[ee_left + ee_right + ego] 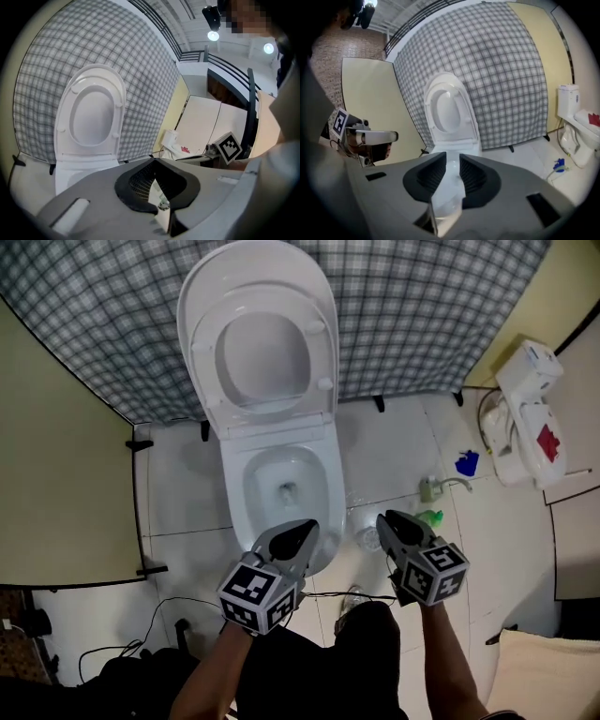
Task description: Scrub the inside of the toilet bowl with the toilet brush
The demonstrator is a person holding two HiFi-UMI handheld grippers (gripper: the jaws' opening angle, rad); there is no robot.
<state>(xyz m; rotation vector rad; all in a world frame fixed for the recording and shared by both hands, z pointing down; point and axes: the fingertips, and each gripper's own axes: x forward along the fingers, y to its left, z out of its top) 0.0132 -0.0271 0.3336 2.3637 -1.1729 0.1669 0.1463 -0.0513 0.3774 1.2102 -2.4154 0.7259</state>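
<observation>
the white ceramic toilet bowl (328,479) stands open just ahead of the person, against a grey-and-white checked fabric backdrop (422,306). its white plastic seat and lid (258,334) are tipped up together against that backdrop. the inside of the bowl looks pale and bare, with a little water at the drain. no brush is in it.

the toilet brush itself i cannot pick out for certain. on the white tiled floor (394,446) right of the bowl sit a few small things: a pale green item with a thin curved handle (433,488), a bright green piece (431,517) and a clear round object (370,538). any of these may belong to the brush set, but they are too small to tell.

both tools hang over the near end of the bowl. the left gripper (305,529) has its jaws drawn together at the tips with nothing between them. the right gripper (386,518) shows a narrow slit between its jaws, and only the bowl beyond is seen through it, so it holds nothing either.

further right lie a small blue object (467,463) and a white fixture with a red mark (530,413).

as i judge it, the scrubbing is not under way: the lid is up, but the brush has yet to be taken in hand, and the whole inside of the bowl is left to do.
</observation>
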